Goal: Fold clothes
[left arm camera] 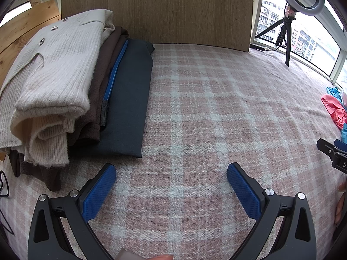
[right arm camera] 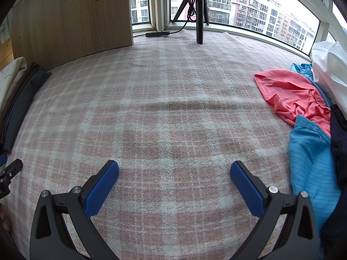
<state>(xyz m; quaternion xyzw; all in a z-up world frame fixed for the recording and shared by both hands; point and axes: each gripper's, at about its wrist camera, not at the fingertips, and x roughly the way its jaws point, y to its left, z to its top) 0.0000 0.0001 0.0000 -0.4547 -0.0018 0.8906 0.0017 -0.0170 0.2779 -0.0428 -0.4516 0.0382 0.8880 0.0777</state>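
Pink-and-white plaid blanket (left arm camera: 206,108) covers the work surface, bounded on the far side by a wood-grain panel (left arm camera: 156,8) and a window with a black tripod (right arm camera: 198,10).

Completed work: a folded stack sits at the far left. It comprises a cream ribbed knit cardigan with metal buttons (left arm camera: 49,69) on top, a brown folded garment (left arm camera: 102,69) beneath it, and a dark grey folded garment with a blue stripe (left arm camera: 130,99) at the bottom.

Remaining work: an unfolded pile lies at the right edge. It comprises a crumpled coral-pink garment (right arm camera: 292,95), a light-blue striped garment (right arm camera: 312,162) and a white item (right arm camera: 329,69).

Left gripper (left arm camera: 171,171): fingers spread apart, empty, above bare blanket. Right gripper (right arm camera: 174,169): fingers spread apart, empty, near the unfolded pile.

Status: apparently between garments; next step is likely to fetch an item from the right pile.
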